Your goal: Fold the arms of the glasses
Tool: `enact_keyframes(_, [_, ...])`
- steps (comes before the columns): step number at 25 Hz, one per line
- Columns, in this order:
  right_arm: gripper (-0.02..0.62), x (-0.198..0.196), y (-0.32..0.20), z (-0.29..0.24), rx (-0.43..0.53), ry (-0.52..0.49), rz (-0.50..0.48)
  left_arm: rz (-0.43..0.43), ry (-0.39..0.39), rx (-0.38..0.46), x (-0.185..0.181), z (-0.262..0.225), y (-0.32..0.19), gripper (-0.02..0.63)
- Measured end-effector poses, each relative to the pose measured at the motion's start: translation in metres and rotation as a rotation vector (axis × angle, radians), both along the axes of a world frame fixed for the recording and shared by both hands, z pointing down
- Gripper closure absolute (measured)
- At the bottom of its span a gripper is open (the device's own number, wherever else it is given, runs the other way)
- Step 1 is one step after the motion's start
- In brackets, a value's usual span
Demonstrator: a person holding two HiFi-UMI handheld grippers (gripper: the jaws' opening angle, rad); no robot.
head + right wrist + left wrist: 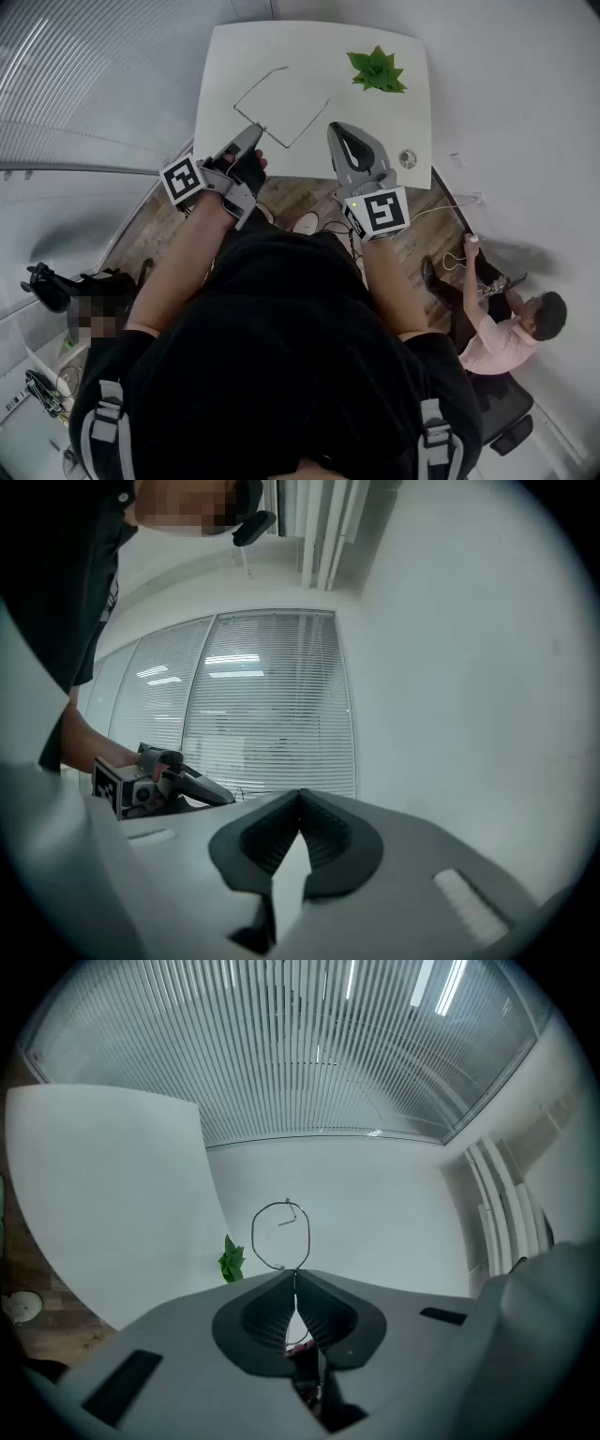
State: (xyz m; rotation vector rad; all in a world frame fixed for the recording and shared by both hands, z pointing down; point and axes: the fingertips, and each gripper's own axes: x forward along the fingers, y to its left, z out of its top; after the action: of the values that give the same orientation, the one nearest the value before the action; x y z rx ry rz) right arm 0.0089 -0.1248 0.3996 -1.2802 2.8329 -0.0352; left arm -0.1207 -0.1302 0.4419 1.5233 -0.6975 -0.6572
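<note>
White desk (225, 56) in an office lined with blinds. The left gripper (294, 1273), fingers clenched on a thin wire of the glasses (252, 1237), holds them out over the desk; the right gripper (300, 792), fingers clenched on nothing, is beside it. The frame is judged light, springy and easily bent, so take an arm near its hinge, gently.

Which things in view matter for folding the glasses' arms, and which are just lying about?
For the job:
- glasses, pinched in the left hand-held gripper
- right hand-held gripper, shut and empty
- white table

Lying about:
- green leafy plant on the table
- small round object by the table's near corner
- seated person off to the side
</note>
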Motion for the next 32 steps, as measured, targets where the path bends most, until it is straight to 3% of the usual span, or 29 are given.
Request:
enact_keyframes(15, [0.583, -0.005, 0.002, 0.007, -0.017, 0.04, -0.025, 0.059, -0.015, -0.022, 0.0, 0.001, 0.004, 0.592])
enact_keyframes(26, [0.583, 0.01, -0.002, 0.022, 0.017, 0.208, 0.006, 0.181, -0.04, -0.039, 0.014, 0.004, 0.013, 0.592])
enact_keyframes(29, [0.575, 0.016, -0.002, 0.032, 0.027, 0.29, 0.012, 0.196, -0.048, -0.049, 0.015, 0.005, 0.014, 0.592])
enact_keyframes(32, [0.526, 0.017, -0.004, 0.051, 0.018, 0.405, -0.001, 0.201, -0.051, -0.056, 0.012, 0.006, 0.014, 0.592])
